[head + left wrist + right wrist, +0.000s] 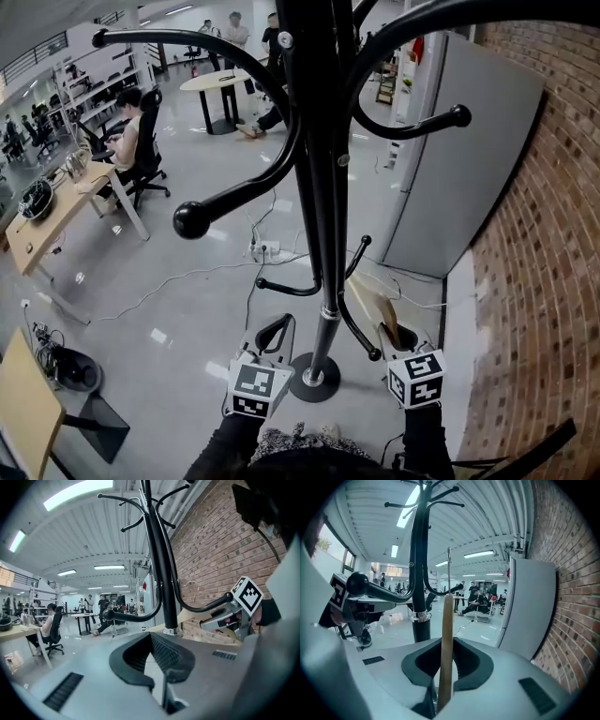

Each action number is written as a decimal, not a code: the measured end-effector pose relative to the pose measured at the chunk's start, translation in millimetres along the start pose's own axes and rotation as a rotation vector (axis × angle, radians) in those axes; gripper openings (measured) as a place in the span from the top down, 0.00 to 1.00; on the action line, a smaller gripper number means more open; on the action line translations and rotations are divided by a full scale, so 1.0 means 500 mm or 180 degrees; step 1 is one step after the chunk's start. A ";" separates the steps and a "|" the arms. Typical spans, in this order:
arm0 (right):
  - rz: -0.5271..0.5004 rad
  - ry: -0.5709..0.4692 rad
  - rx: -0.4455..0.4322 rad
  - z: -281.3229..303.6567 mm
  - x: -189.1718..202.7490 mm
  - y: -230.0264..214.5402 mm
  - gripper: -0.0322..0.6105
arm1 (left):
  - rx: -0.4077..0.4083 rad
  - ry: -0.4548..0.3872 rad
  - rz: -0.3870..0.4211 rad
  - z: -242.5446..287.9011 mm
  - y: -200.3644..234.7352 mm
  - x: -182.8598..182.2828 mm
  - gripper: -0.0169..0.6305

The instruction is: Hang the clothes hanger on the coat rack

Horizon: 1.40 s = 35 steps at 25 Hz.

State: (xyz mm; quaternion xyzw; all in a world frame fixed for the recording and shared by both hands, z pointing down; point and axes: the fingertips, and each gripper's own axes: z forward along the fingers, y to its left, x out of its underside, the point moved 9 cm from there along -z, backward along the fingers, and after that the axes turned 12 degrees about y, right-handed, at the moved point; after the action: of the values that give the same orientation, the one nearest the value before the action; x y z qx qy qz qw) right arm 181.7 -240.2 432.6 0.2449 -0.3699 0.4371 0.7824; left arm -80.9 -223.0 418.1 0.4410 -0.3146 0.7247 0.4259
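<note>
The black coat rack (317,187) stands right in front of me, its round base (314,377) on the grey floor and its curved arms spreading above. My right gripper (389,333) is shut on a wooden clothes hanger (370,305), just right of the pole beside a low hook. In the right gripper view the hanger (446,639) rises upright from between the jaws, its wire hook pointing up, with the rack (419,583) to its left. My left gripper (281,323) is low, left of the pole, tips together and holding nothing. It faces the rack (161,573).
A brick wall (544,281) runs along the right, with a tall grey cabinet (450,169) against it. A power strip with cables (265,249) lies on the floor behind the rack. Desks (56,216) and a seated person (131,141) are far left.
</note>
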 end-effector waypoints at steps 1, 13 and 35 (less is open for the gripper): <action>-0.0046 0.0015 -0.0056 0.013 -0.006 -0.003 0.86 | -0.0052 0.0005 -0.0018 0.001 0.003 0.000 0.96; -0.0395 0.0162 -0.0546 0.134 -0.040 0.027 0.86 | -0.0612 0.0106 -0.0244 -0.042 0.048 0.039 0.96; -0.0281 0.0402 -0.0659 0.220 -0.020 0.024 0.86 | -0.0623 0.0202 -0.0225 -0.022 0.053 0.035 0.96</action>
State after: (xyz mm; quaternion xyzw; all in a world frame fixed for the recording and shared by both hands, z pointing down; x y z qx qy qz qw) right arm 128.0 -317.0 492.0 0.1509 -0.3519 0.3762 0.8437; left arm -113.0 -219.5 427.4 0.3849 -0.3545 0.6886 0.5020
